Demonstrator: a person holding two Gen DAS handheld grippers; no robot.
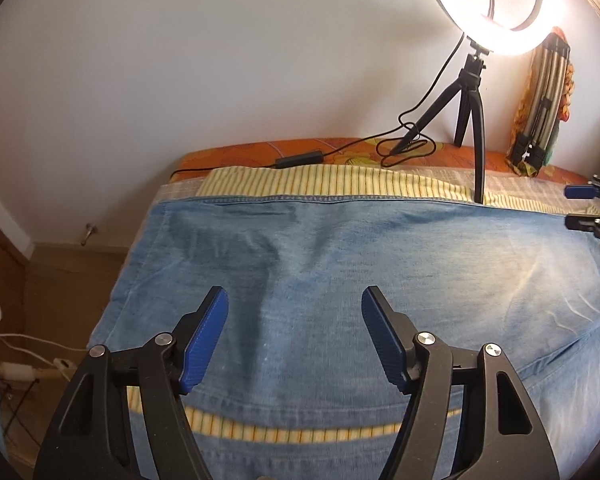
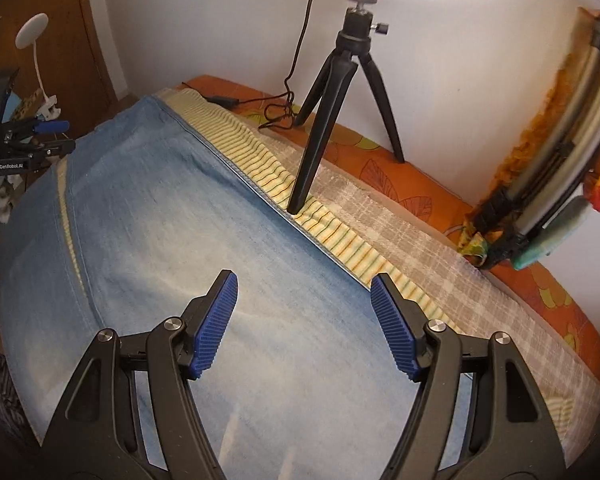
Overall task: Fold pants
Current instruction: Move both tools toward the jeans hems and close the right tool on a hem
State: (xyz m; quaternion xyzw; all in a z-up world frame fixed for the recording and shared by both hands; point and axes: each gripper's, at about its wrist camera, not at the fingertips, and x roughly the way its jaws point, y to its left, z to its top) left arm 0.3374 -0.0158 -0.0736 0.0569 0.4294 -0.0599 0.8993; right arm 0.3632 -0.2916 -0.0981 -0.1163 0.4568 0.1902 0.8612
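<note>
across the middle of both frames the pants (image 1: 320, 264) lie flat, seemingly unfolded, left gripper (image 1: 295, 334) and right gripper (image 2: 304, 320) apart, empty.

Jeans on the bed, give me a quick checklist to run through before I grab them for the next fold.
1. Left gripper open with nothing between its pads: ok.
2. Right gripper open and empty: ok.
3. Jeans lying spread out, only light creases: ok.
4. Tripod leg stands right at the far edge of the denim on the striped cloth; a lift there could knock it: not ok.
5. Either gripper lined up over an edge to pinch: not ok, both are over the middle of the fabric.
6. Waistband and hem positions: cannot tell.
</note>
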